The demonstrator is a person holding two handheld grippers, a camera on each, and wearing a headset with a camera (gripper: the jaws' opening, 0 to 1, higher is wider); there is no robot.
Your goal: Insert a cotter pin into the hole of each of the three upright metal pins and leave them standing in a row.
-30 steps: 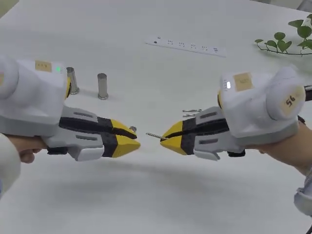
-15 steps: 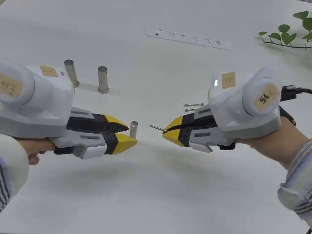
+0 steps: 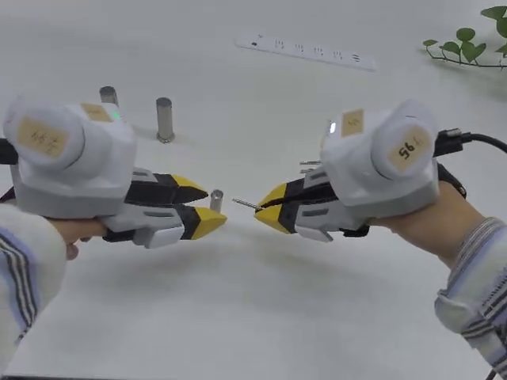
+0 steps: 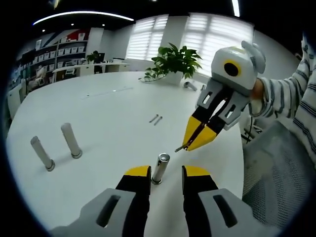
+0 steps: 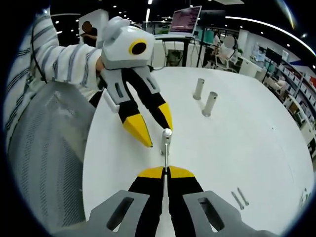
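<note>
The left tool (image 3: pixel 211 207) lies low over the white counter (image 3: pixel 261 317) on the left side. Its two yellow tips are open a little, and a short metal pin (image 3: pixel 215 199) stands upright between them. In the left gripper view there is a small gap on each side of this pin, so the left tool is around it and does not squeeze it. The right tool (image 3: pixel 261 214) comes in from the right and points at the left tool. Its yellow tips are closed tight on a thin cotter pin (image 3: pixel 245 205), which sticks out toward the left. The end of the cotter pin is just beside the top of the metal pin between the left tips, with a small gap between them. Two more metal pins stand upright farther away on the left, one (image 3: pixel 164 119) beside the other (image 3: pixel 108 96), well apart from the tools. Two spare cotter pins (image 4: pixel 156 119) lie flat on the counter near the right tool. A white power strip (image 3: pixel 305 52) lies at the far side, and a green plant (image 3: pixel 467 43) is at the far right.
</note>
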